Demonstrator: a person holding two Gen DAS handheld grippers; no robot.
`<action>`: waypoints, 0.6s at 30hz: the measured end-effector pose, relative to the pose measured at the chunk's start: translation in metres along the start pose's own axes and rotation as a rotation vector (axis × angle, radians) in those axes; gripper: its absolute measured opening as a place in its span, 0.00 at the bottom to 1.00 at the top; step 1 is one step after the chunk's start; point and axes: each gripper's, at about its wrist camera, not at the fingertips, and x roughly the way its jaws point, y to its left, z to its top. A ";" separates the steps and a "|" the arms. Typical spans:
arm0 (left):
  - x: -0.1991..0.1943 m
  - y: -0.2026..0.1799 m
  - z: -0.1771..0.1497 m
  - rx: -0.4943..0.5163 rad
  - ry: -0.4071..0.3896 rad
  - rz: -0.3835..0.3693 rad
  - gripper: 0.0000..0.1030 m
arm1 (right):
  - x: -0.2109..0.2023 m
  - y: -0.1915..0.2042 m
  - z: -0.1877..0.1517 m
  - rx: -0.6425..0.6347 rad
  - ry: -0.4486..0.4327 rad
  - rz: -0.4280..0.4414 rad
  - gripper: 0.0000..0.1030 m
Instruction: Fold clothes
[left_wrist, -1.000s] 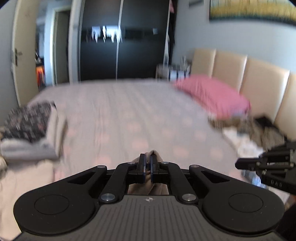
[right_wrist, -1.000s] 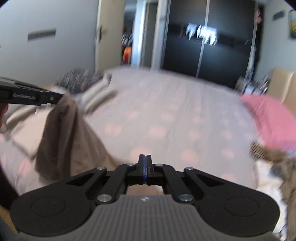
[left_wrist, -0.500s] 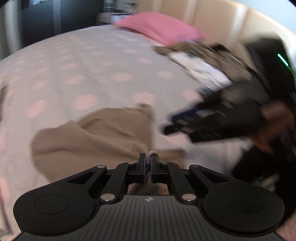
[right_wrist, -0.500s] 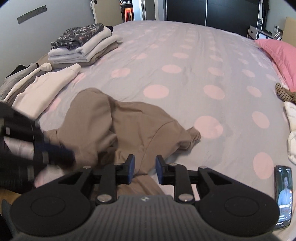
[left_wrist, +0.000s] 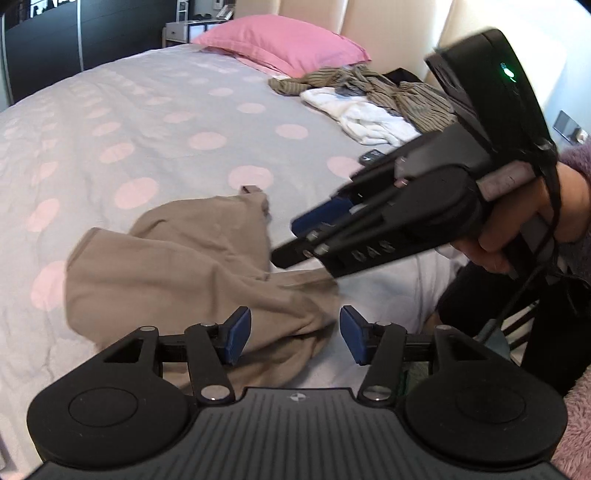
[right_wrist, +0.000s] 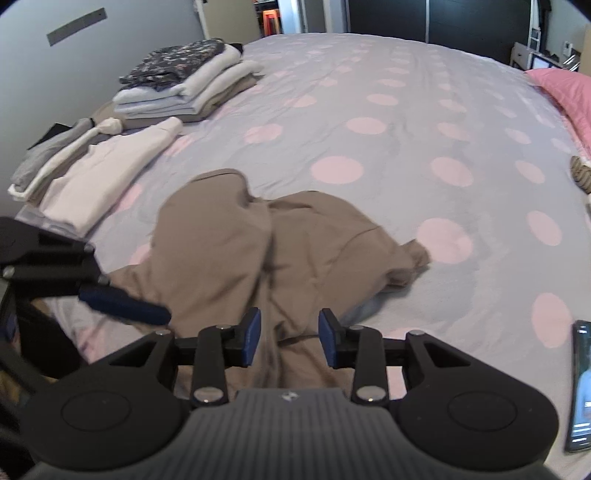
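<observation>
Two views. Left wrist: we've released since half a second ago, left claw (left_wrist: 294, 334) now spread wide over the crumpled brown garment (left_wrist: 177, 266) on the bed (left_wrist: 155, 122), holding nothing. Right wrist: our right claw (right_wrist: 289, 336) stays parted, empty, low over the garment's near edge.

Def a bedroom at home: big bed (right_wrist: 406, 110) w/ grey pink-dotted cover, pink pillow (left_wrist: 284, 44), padded headboard (left_wrist: 388, 33), dark wardrobe (left_wrist: 74, 33), folded clothes stacks (right_wrist: 184, 81) on the bed.
</observation>
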 end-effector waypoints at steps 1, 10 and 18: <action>0.000 0.005 0.001 -0.009 0.004 0.024 0.50 | 0.001 0.004 -0.001 -0.013 -0.001 0.010 0.38; 0.003 0.038 -0.004 -0.079 0.096 0.212 0.50 | 0.008 0.037 -0.008 -0.140 -0.007 0.099 0.41; 0.013 0.051 -0.015 -0.108 0.166 0.251 0.50 | 0.028 0.083 -0.023 -0.415 -0.012 0.079 0.51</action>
